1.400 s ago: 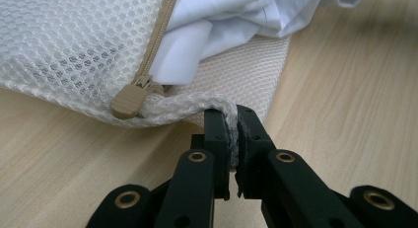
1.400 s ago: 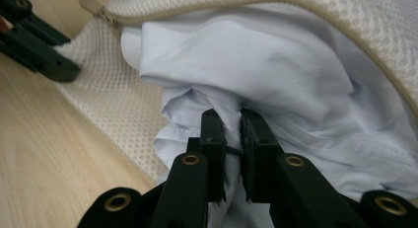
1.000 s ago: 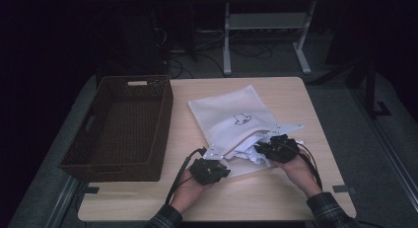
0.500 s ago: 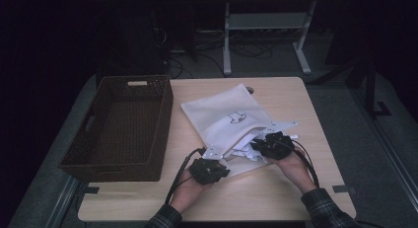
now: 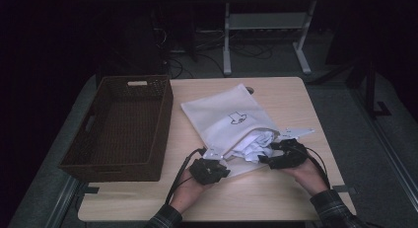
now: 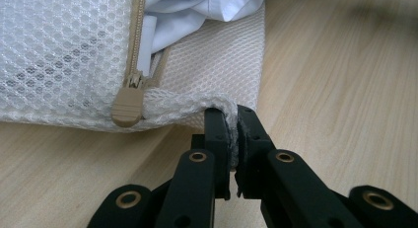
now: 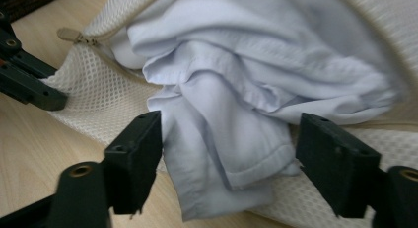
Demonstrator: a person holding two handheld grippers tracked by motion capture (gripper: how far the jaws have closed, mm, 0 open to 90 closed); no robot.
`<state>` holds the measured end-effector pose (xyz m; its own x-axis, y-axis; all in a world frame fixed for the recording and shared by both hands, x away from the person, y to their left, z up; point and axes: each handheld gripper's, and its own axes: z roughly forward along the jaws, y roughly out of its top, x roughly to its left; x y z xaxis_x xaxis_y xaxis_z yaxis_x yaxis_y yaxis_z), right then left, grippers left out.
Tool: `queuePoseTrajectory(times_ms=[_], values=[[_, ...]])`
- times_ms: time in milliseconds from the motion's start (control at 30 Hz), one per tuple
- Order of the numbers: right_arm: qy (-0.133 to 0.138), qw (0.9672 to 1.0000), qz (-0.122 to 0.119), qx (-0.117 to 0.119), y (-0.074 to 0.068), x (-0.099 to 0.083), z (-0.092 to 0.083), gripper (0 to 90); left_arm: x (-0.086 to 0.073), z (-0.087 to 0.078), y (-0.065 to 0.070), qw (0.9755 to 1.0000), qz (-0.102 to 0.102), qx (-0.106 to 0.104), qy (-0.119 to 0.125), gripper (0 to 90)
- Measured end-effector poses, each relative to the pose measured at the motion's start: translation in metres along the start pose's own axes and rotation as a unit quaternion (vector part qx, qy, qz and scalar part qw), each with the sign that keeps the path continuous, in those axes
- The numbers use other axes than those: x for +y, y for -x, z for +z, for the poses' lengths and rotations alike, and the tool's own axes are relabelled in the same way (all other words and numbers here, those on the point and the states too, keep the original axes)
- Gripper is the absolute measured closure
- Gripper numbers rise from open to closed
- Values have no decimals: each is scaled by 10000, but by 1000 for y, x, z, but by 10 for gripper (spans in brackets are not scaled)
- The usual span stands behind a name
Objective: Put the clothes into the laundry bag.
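Note:
A white mesh laundry bag (image 5: 226,118) lies on the wooden table, its zipped mouth toward me. My left gripper (image 5: 213,165) (image 6: 232,134) is shut on the bag's lower mesh corner (image 6: 217,102), beside the beige zipper pull (image 6: 127,100). A pale blue-white garment (image 7: 246,90) (image 5: 254,146) bulges out of the mouth. My right gripper (image 5: 276,154) (image 7: 229,161) stands open at the mouth; its jaws have just been opening, wide apart on either side of the garment's hanging fold without pressing it. The left gripper's fingers (image 7: 29,87) show at the far left of the right gripper view.
A dark brown wicker basket (image 5: 162,97) stands on the left part of the table, close to the bag. Bare wood (image 5: 256,198) lies along the table's near edge. Behind the table are a metal frame (image 5: 266,35) and cables on a dark floor.
The right gripper has slid a little toward the left, to the bag's mouth, and its jaws have opened off the cloth. The bag has shifted slightly left. The left gripper has kept still.

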<state>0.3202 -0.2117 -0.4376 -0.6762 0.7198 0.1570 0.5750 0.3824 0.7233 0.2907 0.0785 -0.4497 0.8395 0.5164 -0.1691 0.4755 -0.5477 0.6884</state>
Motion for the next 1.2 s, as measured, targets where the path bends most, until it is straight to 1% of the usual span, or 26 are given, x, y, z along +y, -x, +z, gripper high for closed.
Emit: queuePoseTrajectory(times_ms=[133, 233, 267, 367, 400, 433, 467, 500, 533, 600, 633, 733, 833, 967, 1067, 1133, 1200], values=[[-141, 9999, 9, 5, -4, -1, 16, 189, 0, 0, 0, 10000, -6, -10, -3, 857], [-262, 9995, -116, -141, -7, -1, 26, 189, 0, 0, 0, 10000, 4, -11, -18, 856], [-302, 9993, -119, -185, -7, -2, 29, 207, 0, 0, 0, 10000, 5, -8, -18, 856], [-438, 9984, -200, -306, -7, -4, 35, 284, 0, 1, 0, 10000, -2, -11, -12, 856], [-477, 9982, -222, -295, -8, -5, 37, 330, 0, 1, 0, 10000, -5, -11, -13, 856], [-503, 9978, -303, -302, -9, -6, 38, 383, 0, 1, 0, 10000, -9, -8, -12, 856], [-511, 9971, -417, -368, -10, -7, 38, 428, -1, 1, 0, 10000, -6, -11, -16, 856], [-498, 9968, -488, -392, -11, -6, 37, 486, -1, 1, -1, 10000, -8, -15, -15, 856], [-457, 9968, -523, -391, -11, -7, 37, 522, -1, 1, -1, 10000, -17, -18, -8, 856], [-433, 9967, -543, -411, -11, -7, 36, 609, 0, 1, 0, 10000, -15, -16, -18, 856], [-432, 9969, -542, -379, -11, -7, 36, 640, 0, 1, 0, 10000, -21, -12, -17, 856], [-452, 9975, -455, -311, -10, -5, 37, 704, 0, 1, 0, 10000, -19, -9, -20, 856], [-421, 9980, -419, -238, -10, -4, 37, 763, -1, 2, 0, 10000, -16, -12, -37, 856], [-372, 9982, -393, -256, -11, -3, 38, 776, -1, 2, 0, 10000, -16, -22, -55, 856], [-367, 9983, -395, -238, -12, 2, 40, 777, -1, 2, 0, 10000, -24, -36, -51, 857], [-343, 9985, -341, -239, -12, 5, 42, 777, -1, 3, 0, 10000, -23, -41, -52, 856], [-337, 9986, -338, -241, -12, 8, 44, 778, -1, 3, 0, 10000, -27, -51, -55, 856]])
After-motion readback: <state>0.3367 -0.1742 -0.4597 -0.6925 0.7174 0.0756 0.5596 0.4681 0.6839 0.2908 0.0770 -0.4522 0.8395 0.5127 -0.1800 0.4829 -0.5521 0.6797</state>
